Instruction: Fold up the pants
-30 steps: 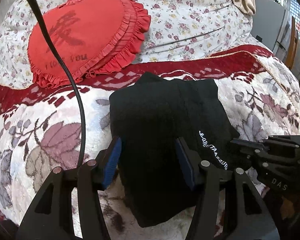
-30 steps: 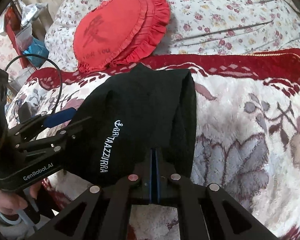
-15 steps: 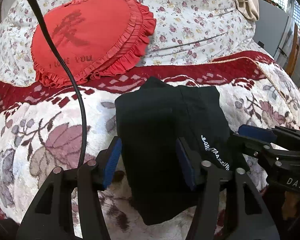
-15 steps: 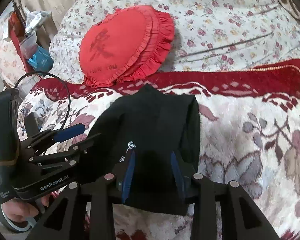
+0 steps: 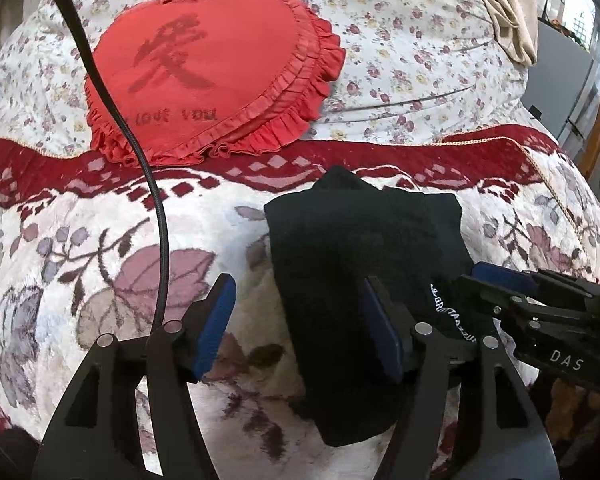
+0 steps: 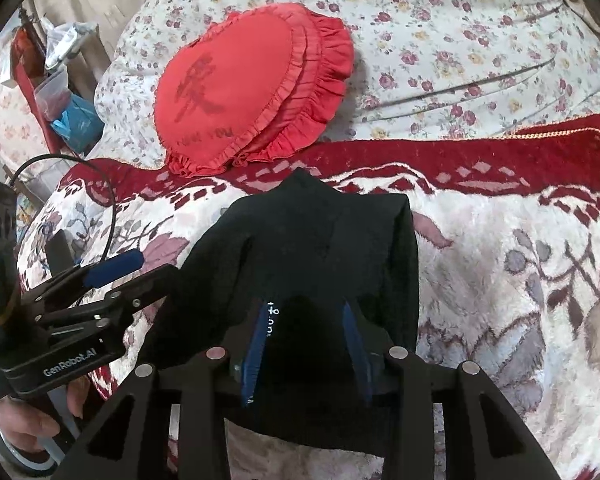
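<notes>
The black pants point(image 5: 364, 248) are lying folded near the blanket's point(image 5: 100, 248) front edge, both the left gripper point(image 5: 300, 320) and the right gripper point(image 6: 306, 344) are hanging released, so I think only withdrawing is remaining.

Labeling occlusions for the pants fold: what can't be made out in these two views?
- Left wrist: near edge of the pants hidden behind the left claw.
- Right wrist: white lettering mostly tucked under a fold and the right claw.
- Left wrist: pillow text blurred, partly crossed by the cable.
- Neither view shows fold layers underneath.
</notes>
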`<state>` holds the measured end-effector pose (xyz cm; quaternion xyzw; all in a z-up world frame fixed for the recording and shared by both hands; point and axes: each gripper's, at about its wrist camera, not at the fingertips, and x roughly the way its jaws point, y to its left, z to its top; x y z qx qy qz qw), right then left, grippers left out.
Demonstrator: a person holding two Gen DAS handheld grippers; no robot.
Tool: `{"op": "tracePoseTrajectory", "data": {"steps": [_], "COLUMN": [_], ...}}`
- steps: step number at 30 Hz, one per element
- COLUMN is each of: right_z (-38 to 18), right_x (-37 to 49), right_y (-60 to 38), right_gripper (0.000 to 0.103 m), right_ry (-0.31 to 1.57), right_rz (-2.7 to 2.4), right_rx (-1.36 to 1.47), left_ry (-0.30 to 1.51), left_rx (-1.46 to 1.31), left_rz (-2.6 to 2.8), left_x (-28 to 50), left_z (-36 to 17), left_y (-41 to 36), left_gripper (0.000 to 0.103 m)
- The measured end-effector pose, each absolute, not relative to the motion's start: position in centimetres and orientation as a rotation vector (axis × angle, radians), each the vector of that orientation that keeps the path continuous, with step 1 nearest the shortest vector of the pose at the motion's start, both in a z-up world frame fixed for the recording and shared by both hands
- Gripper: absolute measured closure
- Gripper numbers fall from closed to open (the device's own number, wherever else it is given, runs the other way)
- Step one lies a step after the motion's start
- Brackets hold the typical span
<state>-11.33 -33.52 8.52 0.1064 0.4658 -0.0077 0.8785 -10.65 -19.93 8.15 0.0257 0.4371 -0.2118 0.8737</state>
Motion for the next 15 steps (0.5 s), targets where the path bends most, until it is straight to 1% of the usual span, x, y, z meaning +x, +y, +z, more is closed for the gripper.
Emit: {"op": "tracePoseTrajectory", "data": {"steps": [2,10,12,13,15], "right_z": [8.3,8.2,8.1,8.0,7.8], "right_x": [-11.2,-11.3,-11.3,-11.4,-11.5], "right_y": [-33.6,-34.0,-34.5,-34.8,-35.7], "right_gripper": [0.061,0.058,0.057,0.056,0.055], "right_ry": [0.975,0.972,0.972,0.972,0.969], "right_rz": [-0.019,-0.036,-0.056,-0.066,-0.091], "right_rx": [0.227,0.221,0.225,0.229,0.243], "left_ry": [0.923,0.946,0.954,0.960,0.969], "left_rx": [0.042,0.014,-0.005,-0.025,-0.079], "left_rz": [-0.437,-0.445,-0.447,-0.452,-0.467], "left_x": [-10.5,-10.2,-10.1,-10.0,-9.8], "left_z": [8.0,7.5,7.4,7.3,7.2], "left_y": [-19.7,-19.7,-19.6,-19.4,-18.9], "left_gripper": [0.038,0.038,0.033,0.028,0.028]}}
